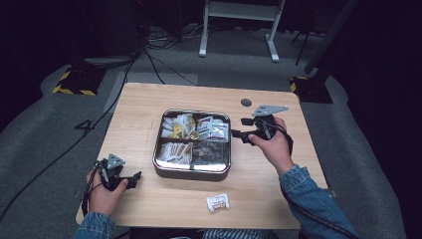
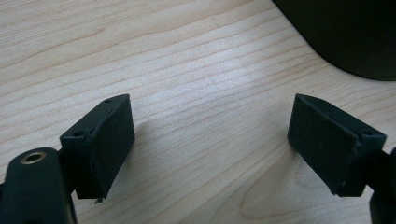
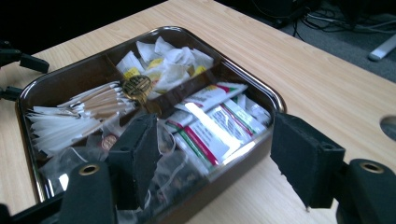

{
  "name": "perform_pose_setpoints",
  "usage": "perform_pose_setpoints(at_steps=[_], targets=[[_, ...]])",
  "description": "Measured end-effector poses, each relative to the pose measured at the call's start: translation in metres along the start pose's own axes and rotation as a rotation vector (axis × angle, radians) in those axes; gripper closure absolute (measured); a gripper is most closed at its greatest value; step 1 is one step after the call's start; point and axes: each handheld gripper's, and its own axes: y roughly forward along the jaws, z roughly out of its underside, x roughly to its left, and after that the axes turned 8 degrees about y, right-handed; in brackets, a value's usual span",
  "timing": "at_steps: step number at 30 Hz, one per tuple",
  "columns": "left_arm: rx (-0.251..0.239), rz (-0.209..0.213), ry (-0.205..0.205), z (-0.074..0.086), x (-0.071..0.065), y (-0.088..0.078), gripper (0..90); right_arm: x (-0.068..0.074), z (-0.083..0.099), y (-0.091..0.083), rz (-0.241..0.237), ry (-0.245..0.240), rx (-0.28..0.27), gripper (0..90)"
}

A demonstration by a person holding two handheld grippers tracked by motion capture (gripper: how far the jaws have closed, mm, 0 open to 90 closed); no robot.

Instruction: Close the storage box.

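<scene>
A light wooden table (image 1: 149,104) carries everything in the scene, its grain running across the left gripper view and its far right part bearing a small round hole (image 1: 246,102). Near the middle of the table sits a square metal tray (image 1: 191,172) with rounded corners, split by dividers into four compartments. The far-left compartment holds white and yellow sachets (image 1: 177,126), the far-right one holds white packets with red and green print (image 1: 215,127), the near-left one holds a fan of slim white and brown stick packets (image 1: 174,151), and the near-right one holds clear wrapped items with dark contents (image 1: 211,152). In the right gripper view a small round gold emblem (image 3: 137,86) sits at the crossing of the dividers.

The right gripper (image 1: 238,133), held in the person's right hand (image 1: 273,144) with a denim sleeve (image 1: 311,201) behind it, hovers just beside the right edge of the tray and points left toward it. Its jaws stand apart with nothing between them; in its own view they frame the near corner of the tray and the printed packets.

The left gripper (image 1: 135,179), in the left hand (image 1: 103,196), lies low at the near left corner of the table, well apart from the tray. Its jaws are spread wide over bare wood, holding nothing.

A single small white sachet (image 1: 217,202) with a brownish print lies alone on the table near the front edge, just in front of the tray.
</scene>
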Motion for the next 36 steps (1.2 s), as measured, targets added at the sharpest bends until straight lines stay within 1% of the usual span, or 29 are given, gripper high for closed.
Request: perform_pose_setpoints(at_steps=[2,5,10,13,15,22,27,29,31,34,36], targets=[[0.000,0.001,0.000,0.000,0.000,0.000,15.1,-0.004,0.004,-0.007,-0.001,0.019,-0.003,33.1],[0.000,0.001,0.001,0.000,0.000,0.000,15.1,-0.010,0.009,-0.019,0.012,0.025,-0.016,32.6],[0.001,0.000,0.001,0.000,0.000,0.000,15.1,-0.023,0.019,-0.041,0.030,0.052,-0.035,32.4],[0.001,0.000,0.001,0.000,0.000,0.000,15.2,-0.031,0.027,-0.053,0.045,0.068,-0.035,32.0],[0.001,0.000,0.001,0.000,0.000,0.000,15.1,-0.036,0.032,-0.059,0.051,0.078,-0.030,30.9],[0.001,0.001,0.001,0.000,0.000,0.000,15.1,-0.043,0.052,-0.070,0.063,0.091,0.000,27.7],[0.001,0.001,0.001,0.000,0.000,0.000,15.1,-0.044,0.066,-0.075,0.064,0.112,-0.009,20.8],[0.001,0.001,0.001,0.000,0.000,0.000,15.1,-0.044,0.073,-0.076,0.066,0.100,0.012,16.7],[0.001,0.001,0.001,0.000,0.000,0.000,15.1,-0.043,0.078,-0.077,0.074,0.095,0.022,16.2],[0.001,0.001,0.001,0.000,0.000,0.000,15.1,-0.042,0.086,-0.077,0.084,0.114,0.023,16.0],[0.001,0.001,0.001,0.000,0.000,0.000,15.1,-0.041,0.092,-0.076,0.088,0.116,0.025,16.0]])
